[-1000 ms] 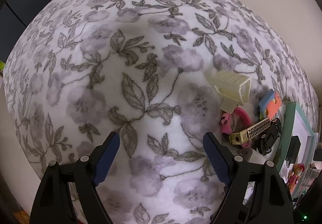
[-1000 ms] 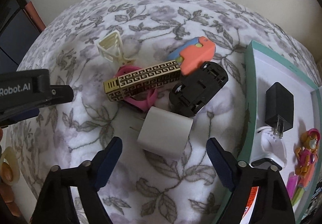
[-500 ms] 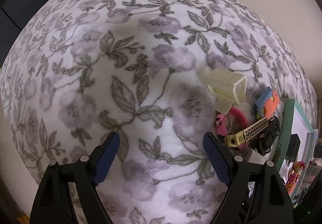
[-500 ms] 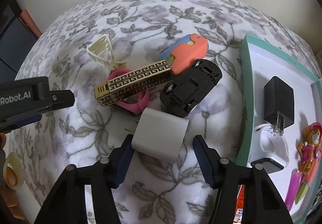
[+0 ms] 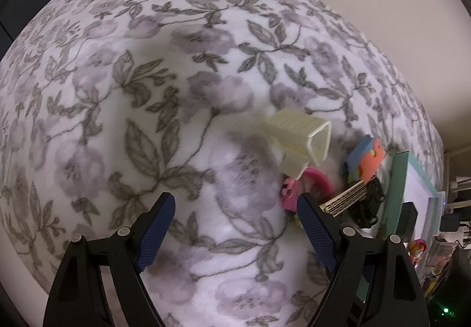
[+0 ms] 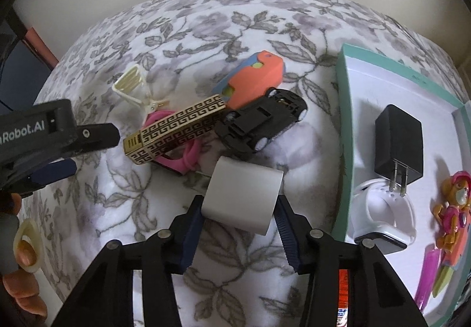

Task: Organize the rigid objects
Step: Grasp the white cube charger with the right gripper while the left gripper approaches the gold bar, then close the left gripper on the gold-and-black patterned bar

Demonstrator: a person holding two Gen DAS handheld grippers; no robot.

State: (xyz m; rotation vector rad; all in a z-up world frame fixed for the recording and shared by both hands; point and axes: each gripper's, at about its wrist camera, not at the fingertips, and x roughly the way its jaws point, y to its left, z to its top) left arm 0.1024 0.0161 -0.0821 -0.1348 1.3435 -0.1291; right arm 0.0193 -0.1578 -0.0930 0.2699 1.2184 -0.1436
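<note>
Jaws of right gripper (image 6: 239,210) are closing on white charger (image 6: 243,199) (prongs pointing left toward pink ring (image 6: 176,147)); left gripper (image 5: 235,227) jaws spread, empty.

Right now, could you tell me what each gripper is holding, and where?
The right gripper fingers have just closed on the white charger's two sides. The left gripper holds nothing.

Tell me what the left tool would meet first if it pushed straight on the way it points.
Only the floral cloth. The left tool stands open over bare fabric, nothing between its fingers. The cream hair clip lies ahead and off to the right, probably outside that line.
</note>
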